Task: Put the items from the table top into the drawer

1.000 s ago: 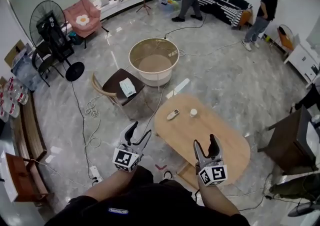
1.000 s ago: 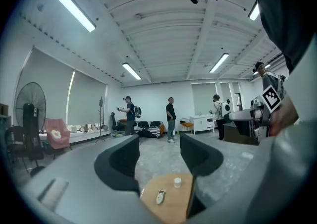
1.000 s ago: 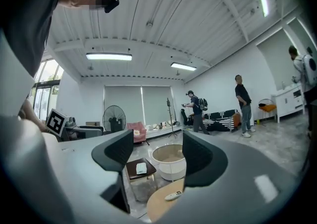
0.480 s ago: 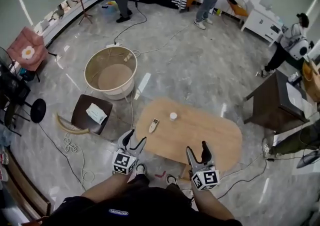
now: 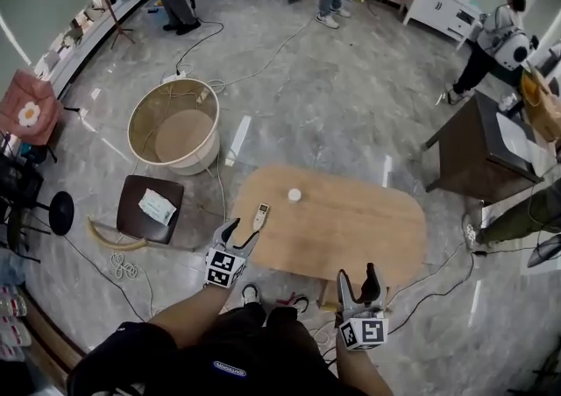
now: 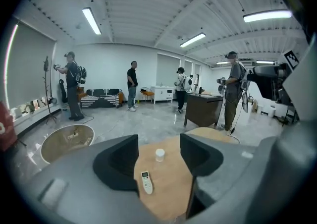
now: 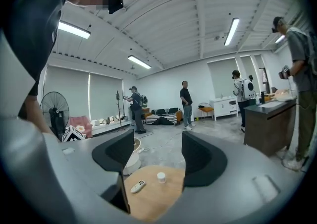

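Note:
A white remote (image 5: 260, 215) lies near the left end of the oval wooden table (image 5: 351, 228). A small white cup (image 5: 294, 195) stands just beyond it. My left gripper (image 5: 237, 235) is open at the table's near-left edge, a short way in front of the remote, and holds nothing. In the left gripper view the remote (image 6: 145, 182) and the cup (image 6: 159, 154) show between the spread jaws, further off. My right gripper (image 5: 358, 279) is open and empty at the table's near edge. In its own view the remote (image 7: 137, 186) and cup (image 7: 160, 177) sit far ahead. No drawer shows.
A round tub (image 5: 173, 127) and a dark stool with a paper on it (image 5: 151, 206) stand left of the table. A dark desk (image 5: 478, 149) is at the right. Cables cross the floor. Several people stand at the far side of the room.
The head view has swung, and the table now lies in the middle. Both grippers have sunk. The left one has come in to the table's edge near the remote.

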Tool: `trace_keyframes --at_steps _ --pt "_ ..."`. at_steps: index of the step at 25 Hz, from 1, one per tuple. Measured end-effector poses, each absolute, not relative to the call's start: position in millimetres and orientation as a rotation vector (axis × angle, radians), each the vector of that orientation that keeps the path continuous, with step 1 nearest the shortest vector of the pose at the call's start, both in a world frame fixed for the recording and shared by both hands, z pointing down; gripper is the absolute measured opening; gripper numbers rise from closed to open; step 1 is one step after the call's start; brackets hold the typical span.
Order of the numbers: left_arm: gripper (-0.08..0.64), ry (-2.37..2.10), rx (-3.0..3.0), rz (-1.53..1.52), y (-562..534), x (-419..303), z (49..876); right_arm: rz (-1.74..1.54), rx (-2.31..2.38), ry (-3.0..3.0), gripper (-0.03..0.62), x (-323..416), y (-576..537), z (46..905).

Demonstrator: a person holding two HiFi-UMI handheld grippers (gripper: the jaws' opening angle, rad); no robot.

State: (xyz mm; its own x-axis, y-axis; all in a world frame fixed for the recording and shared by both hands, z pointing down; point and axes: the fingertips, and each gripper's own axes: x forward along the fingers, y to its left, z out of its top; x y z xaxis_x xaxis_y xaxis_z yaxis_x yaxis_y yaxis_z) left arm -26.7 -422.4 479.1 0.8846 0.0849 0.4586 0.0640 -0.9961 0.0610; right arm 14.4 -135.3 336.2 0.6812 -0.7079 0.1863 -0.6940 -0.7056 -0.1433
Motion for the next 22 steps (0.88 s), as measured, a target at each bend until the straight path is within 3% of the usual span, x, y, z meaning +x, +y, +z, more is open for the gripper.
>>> trace_keyframes --at_steps 15,22 --pt "0.255 -0.003 2.925 1.253 -450 12 678 -0.428 -2.805 1.34 0.311 -3 -131 395" --pt "0.255 0.125 2.91 1.283 -446 42 729 -0.501 -2.849 1.245 0.308 7 -145 419"
